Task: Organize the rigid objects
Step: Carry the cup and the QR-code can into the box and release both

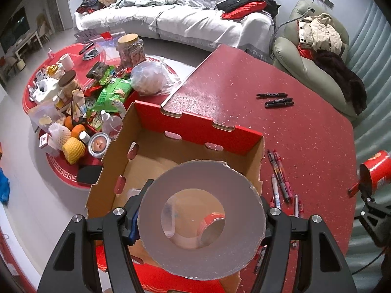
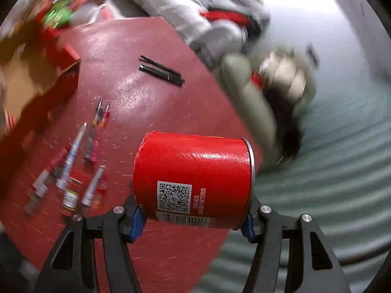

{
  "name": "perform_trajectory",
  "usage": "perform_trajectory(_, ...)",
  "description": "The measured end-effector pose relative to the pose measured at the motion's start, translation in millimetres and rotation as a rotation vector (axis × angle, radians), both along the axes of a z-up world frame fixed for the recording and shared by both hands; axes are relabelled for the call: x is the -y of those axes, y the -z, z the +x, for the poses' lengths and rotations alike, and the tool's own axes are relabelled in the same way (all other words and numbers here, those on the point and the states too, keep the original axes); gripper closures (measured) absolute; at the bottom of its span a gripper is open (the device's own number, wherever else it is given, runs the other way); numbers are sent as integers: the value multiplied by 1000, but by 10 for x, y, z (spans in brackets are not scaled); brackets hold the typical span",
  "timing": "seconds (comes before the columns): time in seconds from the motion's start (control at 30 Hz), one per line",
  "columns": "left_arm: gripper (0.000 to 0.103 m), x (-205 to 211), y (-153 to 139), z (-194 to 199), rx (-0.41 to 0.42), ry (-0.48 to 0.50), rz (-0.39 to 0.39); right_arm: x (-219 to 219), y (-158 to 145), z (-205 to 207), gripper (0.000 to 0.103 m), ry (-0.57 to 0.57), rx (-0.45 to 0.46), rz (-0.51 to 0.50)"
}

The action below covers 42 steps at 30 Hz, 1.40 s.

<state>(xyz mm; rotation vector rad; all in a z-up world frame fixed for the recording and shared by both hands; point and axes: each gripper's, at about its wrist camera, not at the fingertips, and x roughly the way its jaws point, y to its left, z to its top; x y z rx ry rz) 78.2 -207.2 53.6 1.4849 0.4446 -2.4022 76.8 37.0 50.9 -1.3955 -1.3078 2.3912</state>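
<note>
My left gripper (image 1: 201,222) is shut on a big roll of clear tape (image 1: 202,249), held above the open cardboard box (image 1: 195,129). Through the roll's hole I see a red can (image 1: 212,222) and a clear container lying in the box. My right gripper (image 2: 193,216) is shut on a red can (image 2: 193,171) with a QR code, held on its side above the red table (image 2: 136,90); it also shows in the left wrist view (image 1: 375,171) at the table's right edge. Several pens (image 2: 73,156) and two black markers (image 2: 161,72) lie on the table.
The pens (image 1: 281,180) lie just right of the box, the markers (image 1: 275,99) further back. A round red low table (image 1: 61,171) with snacks, jars and fruit stands left. A white sofa (image 1: 183,17) and a green armchair (image 1: 312,56) with clothes are behind.
</note>
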Motion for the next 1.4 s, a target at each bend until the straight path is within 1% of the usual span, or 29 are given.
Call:
perform_trajectory(0.1, 35, 18, 22, 2, 4, -10, -4, 127, -48, 37, 38, -56, -63, 44)
perform_trajectory(0.2, 35, 38, 45, 0, 11, -17, -2, 225, -110, 7, 38, -102, -111, 57)
perform_trajectory(0.23, 35, 45, 50, -2, 12, -19, -1, 248, -167, 45, 38, -110, -112, 46)
perform_trajectory(0.3, 35, 59, 52, -1, 13, -25, -8, 287, -225, 46, 38, -106, -104, -23)
perform_trajectory(0.4, 35, 74, 52, 0, 15, -29, -12, 442, -316, 103, 38, -124, -98, -76)
perform_trajectory(0.53, 35, 107, 26, 14, 12, -38, -23, 776, -328, 147, 38, -193, -84, -143)
perform_trajectory(0.67, 35, 198, -3, 39, 10, -61, -35, 1180, -290, 95, 38, -256, -36, -239)
perform_trajectory(0.73, 35, 262, -1, 56, 12, -77, -41, 1364, -257, 53, 38, -273, 5, -301)
perform_trajectory(0.77, 35, 296, 7, 59, 16, -85, -44, 1462, -236, 10, 38, -274, 38, -347)
perform_trajectory(0.83, 35, 371, 36, 56, 26, -97, -53, 1588, -180, -91, 38, -249, 106, -431)
perform_trajectory(0.9, 35, 438, 79, 35, 36, -101, -58, 1693, -87, -255, 38, -190, 194, -542)
perform_trajectory(0.97, 35, 504, 145, 6, 51, -100, -63, 1728, 17, -382, 38, -126, 263, -625)
perform_trajectory(1.07, 35, 576, 260, -72, 69, -84, -68, 1776, 252, -588, 38, -25, 358, -711)
perform_trajectory(1.2, 35, 654, 421, -239, 97, -45, -82, 1734, 592, -787, 38, 89, 448, -765)
perform_trajectory(1.23, 35, 665, 455, -281, 104, -32, -88, 1712, 632, -806, 38, 107, 458, -771)
perform_trajectory(1.3, 35, 662, 511, -350, 115, -8, -95, 1661, 710, -850, 38, 131, 480, -769)
perform_trajectory(1.4, 35, 664, 634, -470, 134, 27, -94, 1668, 831, -924, 38, 141, 501, -740)
